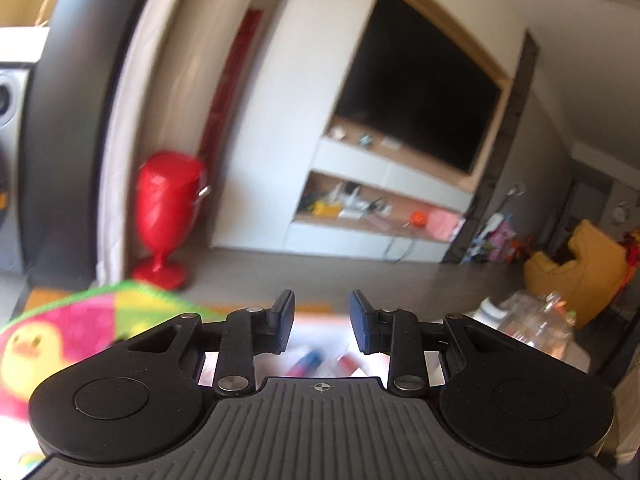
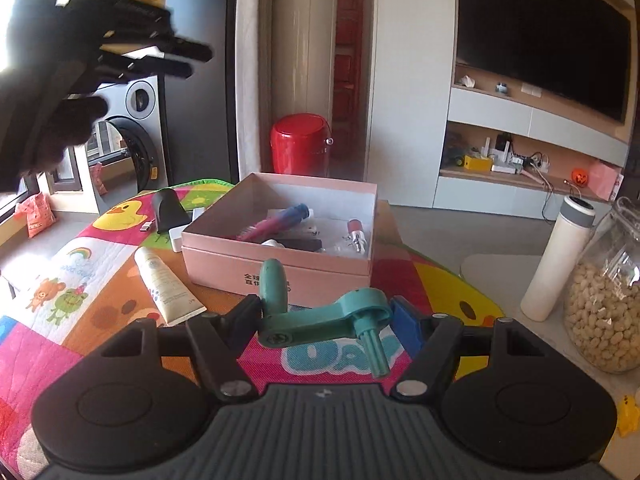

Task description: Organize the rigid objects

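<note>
One teal crank handle in transit toward the pink box.

The right gripper clamps the handle across its length, above the colourful mat just short of the box. Judged step: carrying; next it must clear the near wall and release among the items inside. The left gripper, raised, stands part open and holds nothing. A cream tube waits beside the box.
</note>
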`<state>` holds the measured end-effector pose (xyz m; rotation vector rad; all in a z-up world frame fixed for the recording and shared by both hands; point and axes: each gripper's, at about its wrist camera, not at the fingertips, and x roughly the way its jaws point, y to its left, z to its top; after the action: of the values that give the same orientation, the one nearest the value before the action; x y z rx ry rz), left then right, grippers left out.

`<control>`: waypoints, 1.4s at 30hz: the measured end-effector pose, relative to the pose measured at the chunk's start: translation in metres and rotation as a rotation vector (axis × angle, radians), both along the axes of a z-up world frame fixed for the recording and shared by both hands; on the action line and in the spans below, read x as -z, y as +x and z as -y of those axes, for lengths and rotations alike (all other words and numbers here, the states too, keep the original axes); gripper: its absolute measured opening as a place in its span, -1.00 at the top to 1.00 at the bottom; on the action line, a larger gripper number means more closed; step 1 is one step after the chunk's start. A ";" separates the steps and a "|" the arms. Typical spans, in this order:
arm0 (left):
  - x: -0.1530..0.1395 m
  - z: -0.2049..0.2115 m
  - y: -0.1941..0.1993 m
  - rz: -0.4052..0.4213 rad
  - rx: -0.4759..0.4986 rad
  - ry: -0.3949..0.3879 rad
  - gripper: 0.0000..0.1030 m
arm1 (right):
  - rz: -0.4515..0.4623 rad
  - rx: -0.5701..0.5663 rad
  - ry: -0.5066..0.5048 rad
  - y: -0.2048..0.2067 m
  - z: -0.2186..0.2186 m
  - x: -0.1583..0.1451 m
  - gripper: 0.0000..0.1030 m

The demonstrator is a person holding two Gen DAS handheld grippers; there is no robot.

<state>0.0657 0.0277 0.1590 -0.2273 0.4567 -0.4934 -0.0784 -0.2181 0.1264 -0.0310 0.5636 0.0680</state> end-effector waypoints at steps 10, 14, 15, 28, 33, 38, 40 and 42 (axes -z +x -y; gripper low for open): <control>0.099 -0.070 -0.012 -0.319 -0.147 0.073 0.35 | 0.133 -0.013 0.122 0.105 0.009 -0.099 -0.42; 0.114 -0.091 -0.007 -0.349 -0.182 0.106 0.35 | 0.072 -0.024 0.047 0.150 -0.006 -0.115 -0.44; 0.116 -0.094 -0.005 -0.354 -0.190 0.102 0.35 | 0.074 -0.026 0.018 0.153 -0.014 -0.113 -0.44; 0.121 -0.159 -0.002 -0.351 -0.264 -0.055 0.36 | -0.296 -0.311 -0.059 0.246 -0.193 -0.022 0.04; 0.129 -0.176 -0.010 -0.363 -0.242 -0.100 0.37 | -0.389 -0.237 -0.217 0.310 -0.240 0.031 0.14; 0.138 -0.191 -0.013 -0.369 -0.267 -0.147 0.37 | -0.477 -0.240 -0.253 0.327 -0.240 0.053 0.55; 0.140 -0.191 -0.011 -0.376 -0.269 -0.167 0.37 | -0.500 -0.252 -0.244 0.316 -0.236 0.057 0.60; 0.141 -0.187 -0.009 -0.384 -0.255 -0.179 0.37 | -0.509 -0.277 -0.227 0.300 -0.229 0.054 0.60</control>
<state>0.0562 0.2151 0.0182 -0.5509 0.7473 -0.2376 0.2213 0.0113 0.0722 -0.3199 1.0717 0.2867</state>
